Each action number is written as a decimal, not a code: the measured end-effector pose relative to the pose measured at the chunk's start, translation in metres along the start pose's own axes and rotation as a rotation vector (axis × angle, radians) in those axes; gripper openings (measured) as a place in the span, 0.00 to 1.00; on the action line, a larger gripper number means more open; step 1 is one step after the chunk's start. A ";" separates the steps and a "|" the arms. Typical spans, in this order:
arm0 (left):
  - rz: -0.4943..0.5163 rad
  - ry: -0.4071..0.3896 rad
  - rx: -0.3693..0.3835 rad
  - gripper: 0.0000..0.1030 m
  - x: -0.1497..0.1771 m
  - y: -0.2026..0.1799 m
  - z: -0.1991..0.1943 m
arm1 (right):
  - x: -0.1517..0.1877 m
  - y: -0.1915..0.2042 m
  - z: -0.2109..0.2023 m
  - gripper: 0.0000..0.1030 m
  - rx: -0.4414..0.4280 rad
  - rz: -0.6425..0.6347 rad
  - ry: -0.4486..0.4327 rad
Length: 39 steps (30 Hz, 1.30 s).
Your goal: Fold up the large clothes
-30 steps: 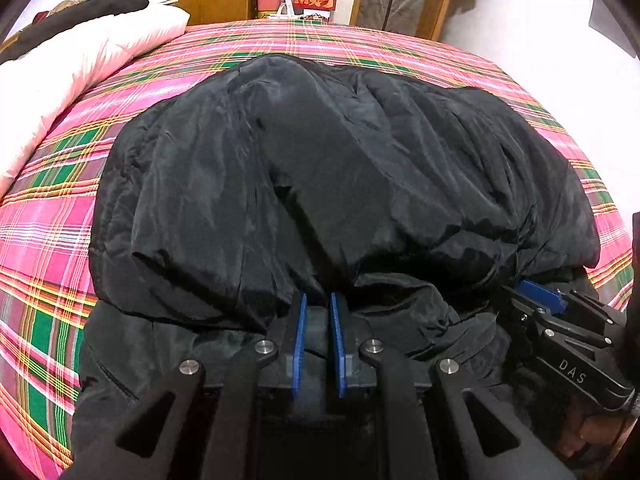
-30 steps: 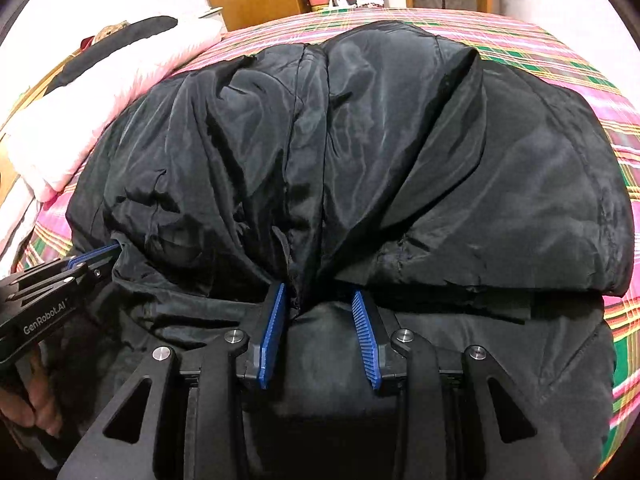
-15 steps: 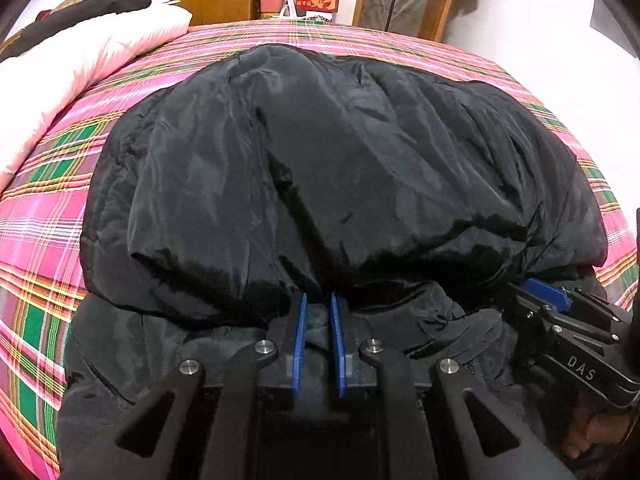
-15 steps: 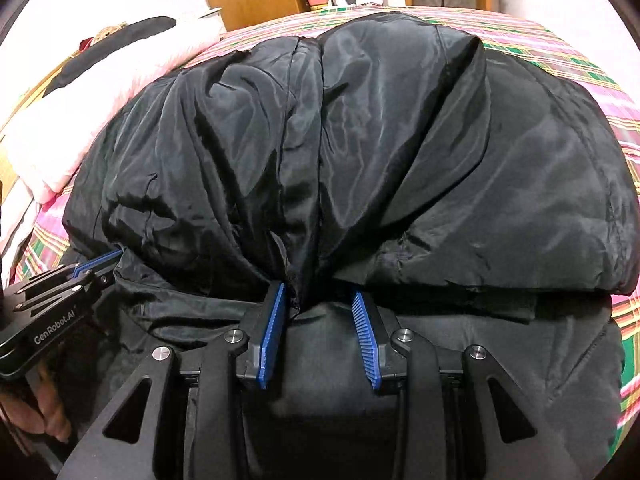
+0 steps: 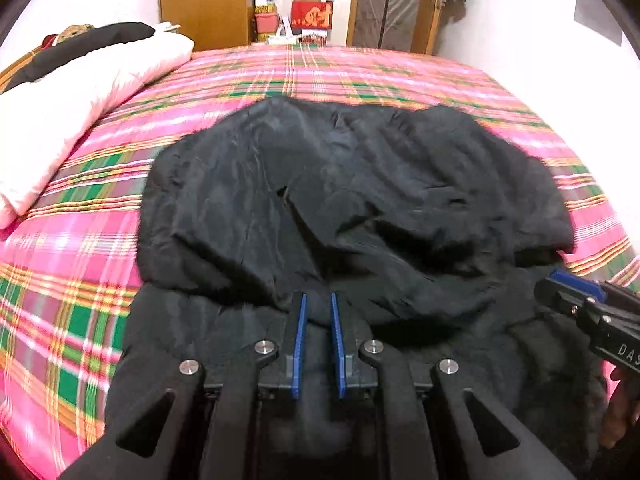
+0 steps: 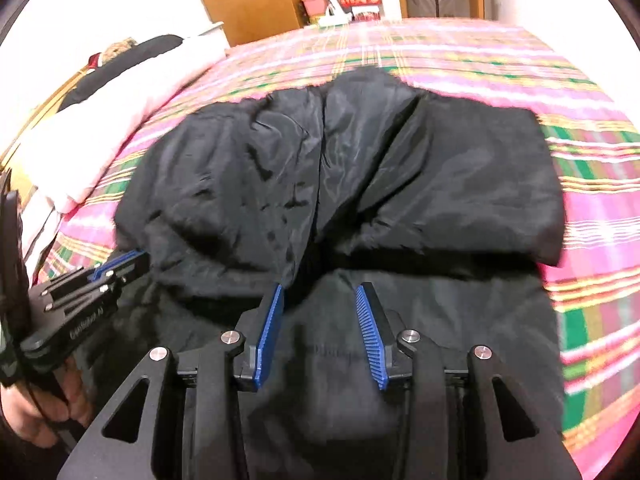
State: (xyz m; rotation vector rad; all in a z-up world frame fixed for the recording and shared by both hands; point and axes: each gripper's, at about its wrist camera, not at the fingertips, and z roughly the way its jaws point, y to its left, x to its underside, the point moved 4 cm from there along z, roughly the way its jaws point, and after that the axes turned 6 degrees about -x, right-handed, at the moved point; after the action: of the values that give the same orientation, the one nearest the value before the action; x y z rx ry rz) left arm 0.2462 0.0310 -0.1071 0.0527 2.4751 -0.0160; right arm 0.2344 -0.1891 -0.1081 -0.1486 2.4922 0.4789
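Both grippers hang low over a black coat [image 5: 352, 200] spread on the bed. On the left gripper [image 5: 318, 308] the ribbed blue pads [image 5: 299, 336] stand narrowly apart, and whether they pinch the dark cloth between them cannot be told. On the right gripper [image 6: 320, 292] the jaws are opening, with the pads set wide over the coat and none of it gripped between them.

Shiny and puffy, the coat's upper half is folded down in a rounded, creased hump, its edge lying just beyond the fingertips; flatter matte cloth lies beneath both tools. It fills the middle of a pink, green and yellow plaid sheet [image 5: 72, 280].

White letters "DAS" show on the right gripper's black body at four o'clock in the left view; the lettering on the left gripper at eight o'clock in the right view is too blurred to read.

A white pillow [image 5: 60, 112] lies at ten o'clock. At twelve o'clock stand a wooden wardrobe [image 5: 204, 0] and a red box [image 5: 312, 14] with gold characters.
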 end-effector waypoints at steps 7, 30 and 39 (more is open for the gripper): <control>0.022 -0.060 -0.005 0.17 0.031 -0.013 -0.081 | 0.040 0.004 -0.068 0.39 -0.008 0.018 -0.050; -0.023 -0.085 -0.089 0.27 0.107 0.032 -0.143 | 0.125 -0.034 -0.128 0.49 0.066 0.115 -0.049; -0.125 0.002 -0.176 0.38 0.133 0.092 -0.107 | 0.141 -0.072 -0.110 0.57 0.126 0.210 0.022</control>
State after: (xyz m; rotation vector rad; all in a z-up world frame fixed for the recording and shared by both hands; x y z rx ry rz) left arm 0.0800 0.1305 -0.1051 -0.1777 2.4677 0.1486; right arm 0.0755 -0.2969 -0.1269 0.1602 2.5637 0.4056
